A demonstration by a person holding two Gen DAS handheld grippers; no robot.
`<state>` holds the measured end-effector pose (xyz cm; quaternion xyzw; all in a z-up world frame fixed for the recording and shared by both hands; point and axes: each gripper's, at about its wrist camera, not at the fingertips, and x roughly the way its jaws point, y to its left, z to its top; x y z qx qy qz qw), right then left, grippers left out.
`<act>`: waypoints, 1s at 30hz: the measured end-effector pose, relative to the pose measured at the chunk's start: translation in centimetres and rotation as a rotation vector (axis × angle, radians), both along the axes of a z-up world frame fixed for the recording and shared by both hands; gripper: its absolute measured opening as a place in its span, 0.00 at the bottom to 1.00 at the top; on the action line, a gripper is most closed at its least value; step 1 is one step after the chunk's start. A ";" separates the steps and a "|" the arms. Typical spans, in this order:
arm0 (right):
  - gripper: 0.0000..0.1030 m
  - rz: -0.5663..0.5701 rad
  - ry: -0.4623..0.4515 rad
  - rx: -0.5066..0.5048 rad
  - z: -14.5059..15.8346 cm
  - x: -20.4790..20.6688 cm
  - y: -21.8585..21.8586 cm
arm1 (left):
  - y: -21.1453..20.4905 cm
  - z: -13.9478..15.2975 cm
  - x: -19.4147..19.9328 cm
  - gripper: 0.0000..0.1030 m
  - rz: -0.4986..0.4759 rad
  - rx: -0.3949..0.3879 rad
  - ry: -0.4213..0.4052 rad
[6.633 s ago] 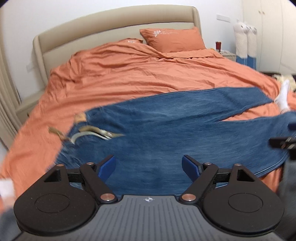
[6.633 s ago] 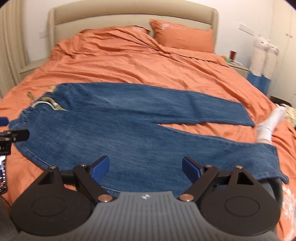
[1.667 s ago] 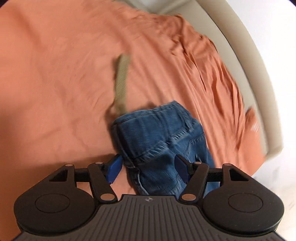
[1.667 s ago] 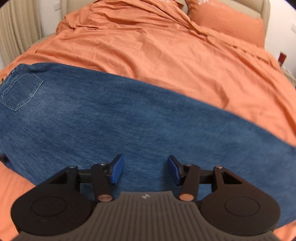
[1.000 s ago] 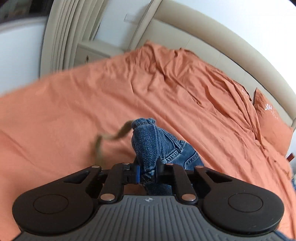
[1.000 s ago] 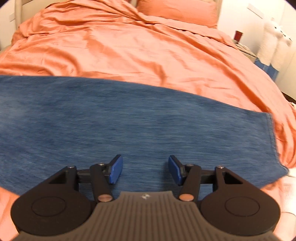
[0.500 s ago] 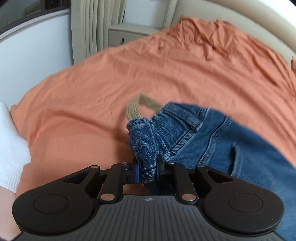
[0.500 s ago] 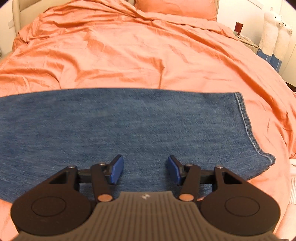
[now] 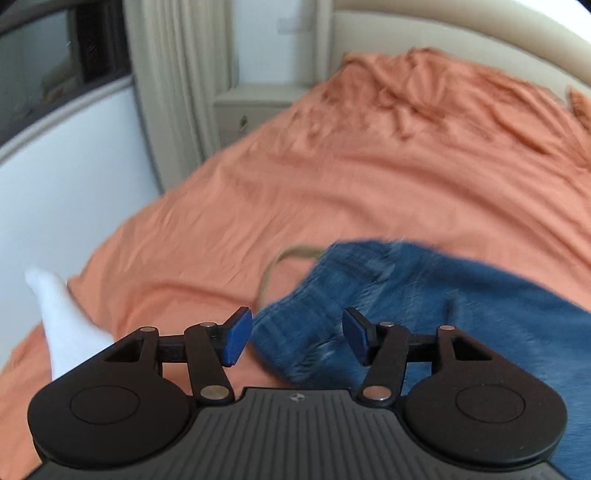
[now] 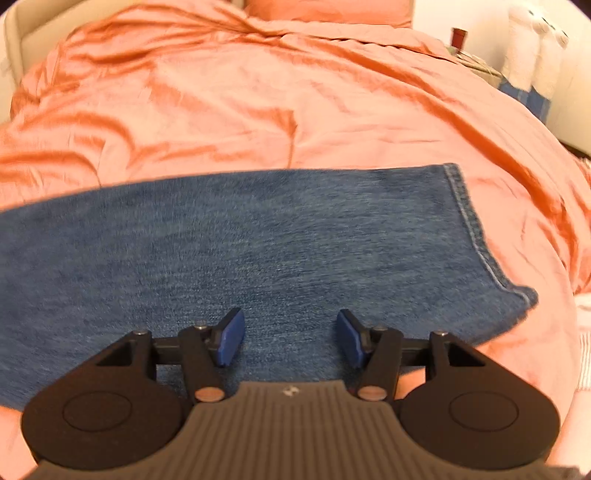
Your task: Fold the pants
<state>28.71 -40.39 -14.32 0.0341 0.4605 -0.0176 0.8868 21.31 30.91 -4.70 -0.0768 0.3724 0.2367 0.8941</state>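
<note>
- Bedroom. Bed covered with a rumpled orange duvet (image 10: 280, 96); beige padded headboard (image 9: 480, 44) along the far edge, an orange pillow (image 10: 328, 11) against it.
- Left wrist view: pale curtain (image 9: 173, 74) and a small bedside cabinet (image 9: 255, 110) past the bed's far left corner; white wall panel (image 9: 66, 166) along its left edge.
- Pants (image 10: 236, 243): blue denim, lying flat across the near part of the bed. Hem end toward the right edge, stitched hem (image 10: 476, 236) visible.
- Waistband end (image 9: 306, 325) lies near the bed's near left corner, bunched, blurred. A tan belt (image 9: 280, 262) loops out from it onto the duvet.
- Left gripper (image 9: 297, 334): jaws opening; the bunched waistband sits between the blue pads (image 9: 236, 336). Pads stand off the cloth, no grip.
- Right gripper (image 10: 288, 338): jaws moderately wide, hovering over the denim of the leg, nothing clamped.
- White sock (image 9: 62, 317) at the left, over the bed's near edge.
- White plush toys (image 10: 535, 55) and a dark red cup (image 10: 459, 37) beyond the far right corner.
</note>
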 end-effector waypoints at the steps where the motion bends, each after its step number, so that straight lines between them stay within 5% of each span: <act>1: 0.51 -0.010 -0.009 0.021 0.4 -0.3 -0.4 | -0.8 1.0 0.0 0.64 -0.026 -0.004 -0.012; 8: 0.49 -0.073 -0.061 0.103 2.5 -2.0 -4.0 | -8.1 4.1 1.1 0.64 -0.223 -0.030 -0.026; 15: 0.43 -0.197 -0.091 0.223 3.0 -3.0 -9.9 | -14.8 0.6 3.1 0.58 -0.343 -0.078 0.037; 21: 0.41 -0.371 -0.111 0.354 1.5 -3.3 -16.7 | -17.0 -4.3 4.5 0.46 -0.347 -0.073 0.145; 28: 0.30 -0.476 -0.107 0.523 -1.6 -3.7 -20.6 | -16.5 -6.5 5.0 0.46 -0.297 -0.087 0.201; 30: 0.12 -0.481 -0.115 0.537 -2.1 -3.7 -20.8 | -16.5 -6.9 5.1 0.46 -0.294 -0.084 0.208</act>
